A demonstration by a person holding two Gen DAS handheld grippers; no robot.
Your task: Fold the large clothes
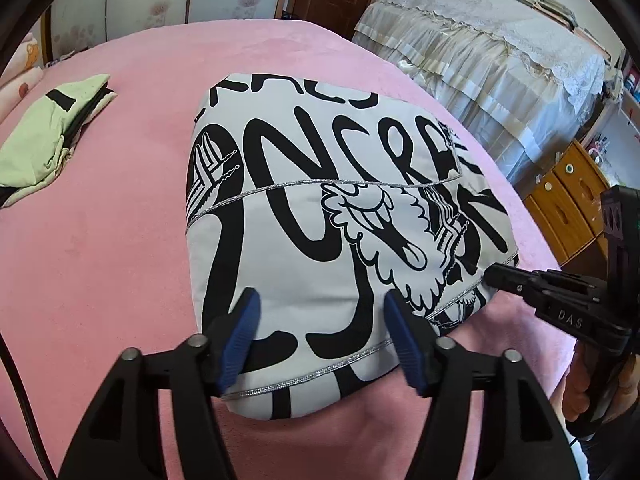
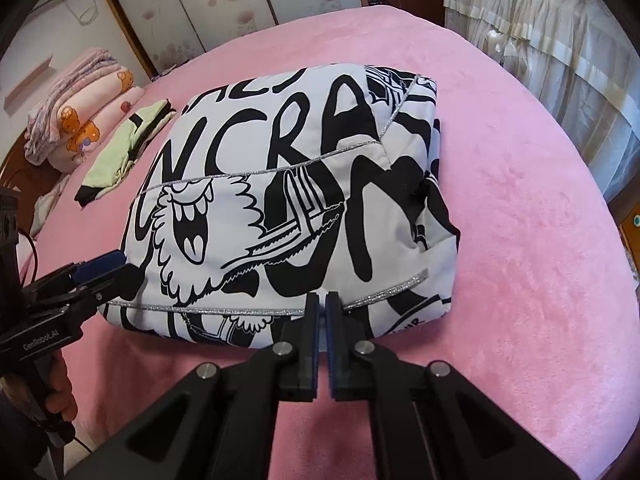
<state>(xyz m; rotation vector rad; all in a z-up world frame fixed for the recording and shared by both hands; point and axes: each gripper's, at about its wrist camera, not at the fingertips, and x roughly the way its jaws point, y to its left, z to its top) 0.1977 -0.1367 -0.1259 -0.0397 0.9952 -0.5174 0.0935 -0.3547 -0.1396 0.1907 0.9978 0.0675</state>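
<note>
Pink bedspread [image 1: 100,240] fills most of both views, plush, covering the bed. Along the far side stands furniture under a cream lace-edged cover [image 1: 480,52], plus a wooden dresser [image 1: 568,200] at the right in the left wrist view. Wardrobe doors with a floral print [image 2: 208,8] run along the back wall.

White jacket with black graffiti lettering [image 1: 320,208] lies folded into a thick, puffy rectangular bundle in the middle of the bedspread. Silver piping runs across its top and along the near edge. A cartoon monster print shows on the top face.

Stack of pink bedding with bear prints [image 2: 84,120] sits at the far left in the right wrist view. A light green folded garment [image 1: 44,136] with black trim lies flat on the bedspread, left of the jacket and well apart from it.

Left gripper [image 1: 320,312] sits over the near edge of the jacket, blue-padded jaws spread apart, nothing pinched; white fabric shows between them. In the right wrist view it appears at the bundle's left near corner, with a person's hand [image 2: 60,388] on its handle.

Right gripper [image 2: 323,312] has jaws together, tips at the jacket's near edge by the silver piping; cannot tell if any fabric is caught between them.
</note>
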